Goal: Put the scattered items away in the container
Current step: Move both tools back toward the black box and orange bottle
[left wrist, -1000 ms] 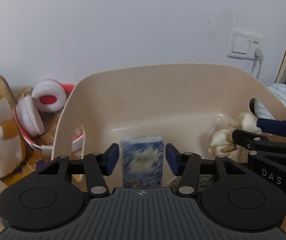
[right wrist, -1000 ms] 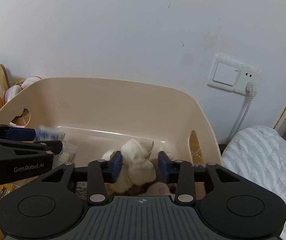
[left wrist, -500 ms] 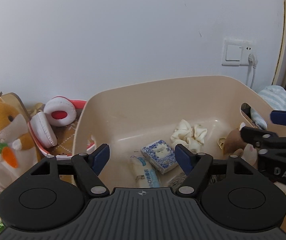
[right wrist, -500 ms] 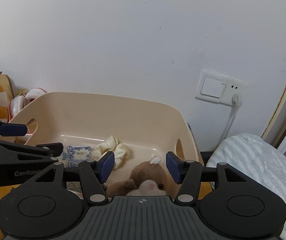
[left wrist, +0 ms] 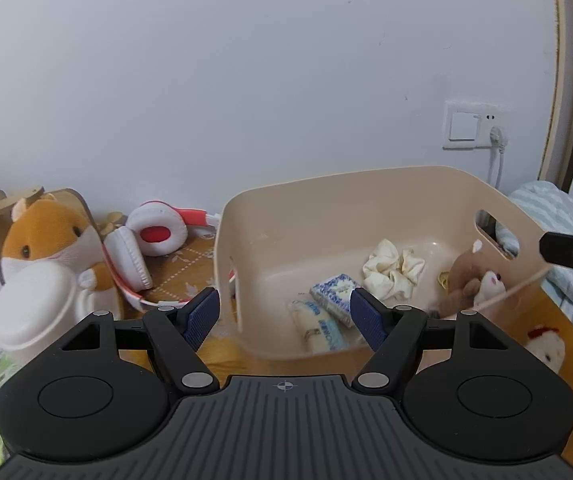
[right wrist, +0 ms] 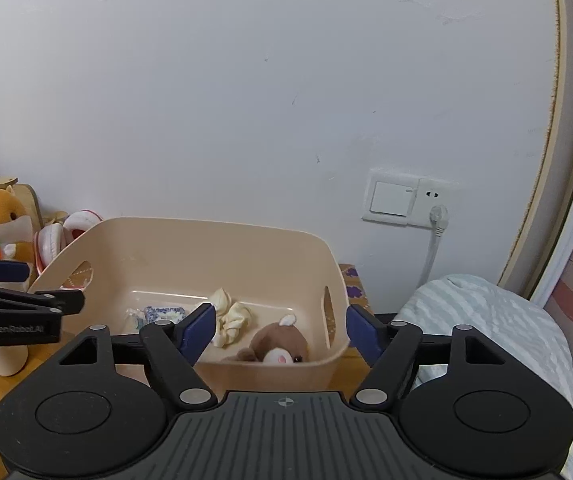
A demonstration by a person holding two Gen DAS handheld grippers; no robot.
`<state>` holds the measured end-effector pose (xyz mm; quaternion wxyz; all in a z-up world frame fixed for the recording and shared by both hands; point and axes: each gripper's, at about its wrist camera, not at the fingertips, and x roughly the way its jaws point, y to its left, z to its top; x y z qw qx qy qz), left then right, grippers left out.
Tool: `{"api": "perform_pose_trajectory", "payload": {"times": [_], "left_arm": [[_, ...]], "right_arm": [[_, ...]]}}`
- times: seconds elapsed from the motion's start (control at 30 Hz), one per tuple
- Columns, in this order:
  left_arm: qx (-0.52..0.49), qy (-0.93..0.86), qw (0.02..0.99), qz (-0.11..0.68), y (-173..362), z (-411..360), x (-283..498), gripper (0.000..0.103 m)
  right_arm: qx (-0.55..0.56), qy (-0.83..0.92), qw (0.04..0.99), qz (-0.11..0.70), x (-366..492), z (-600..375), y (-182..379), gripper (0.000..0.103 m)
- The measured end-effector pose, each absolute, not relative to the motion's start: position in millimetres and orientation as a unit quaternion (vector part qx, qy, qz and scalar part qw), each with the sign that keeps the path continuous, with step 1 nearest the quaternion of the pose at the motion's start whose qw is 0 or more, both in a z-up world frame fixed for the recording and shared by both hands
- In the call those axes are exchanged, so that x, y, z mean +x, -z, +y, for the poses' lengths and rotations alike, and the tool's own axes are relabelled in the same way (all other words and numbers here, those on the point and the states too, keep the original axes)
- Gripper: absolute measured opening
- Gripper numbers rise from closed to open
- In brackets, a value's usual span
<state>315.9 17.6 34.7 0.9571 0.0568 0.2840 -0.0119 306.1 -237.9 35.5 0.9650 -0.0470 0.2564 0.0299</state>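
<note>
A beige plastic bin [left wrist: 406, 184] [right wrist: 222, 236] stands on the wooden table. Inside lie a blue-white tissue pack [left wrist: 334, 290] [right wrist: 164, 314], a cream scrunchie [left wrist: 392, 268] [right wrist: 230, 316], a long white-blue packet [left wrist: 318, 330] and a brown plush toy [left wrist: 470, 280] [right wrist: 282, 344]. My left gripper [left wrist: 284, 314] is open and empty, held back above the bin's near left wall. My right gripper [right wrist: 280, 330] is open and empty, held above the bin's near right side.
An orange hamster plush [left wrist: 46, 240] [right wrist: 0, 220] and red-white headphones [left wrist: 154, 240] [right wrist: 66, 232] sit left of the bin. A white lidded jar [left wrist: 34, 304] stands at the front left. A small chick toy [left wrist: 544, 346] lies right of the bin. A striped blanket [right wrist: 486, 320] lies at the right.
Both grippers opened, dropping the tissue pack and the scrunchie into the bin, then pulled up and back from it.
</note>
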Motion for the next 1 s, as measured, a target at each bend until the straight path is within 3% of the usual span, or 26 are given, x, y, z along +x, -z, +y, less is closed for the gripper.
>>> {"api": "perform_pose_trajectory", "payload": {"times": [0.6,1.0], "left_arm": [[0.097,0.023,0.939,0.331,23.4,52.3,265.1,0.074],[0.026,0.068,0.938,0.34,52.7,47.7,235.7,0.074]], "right_arm": [[-0.073,-0.055,0.961,0.261,240.8,-202.3,5.9,0.087],[-0.091,-0.066,0.945,0.308,239.7,-174.1,51.6,0.087]]}}
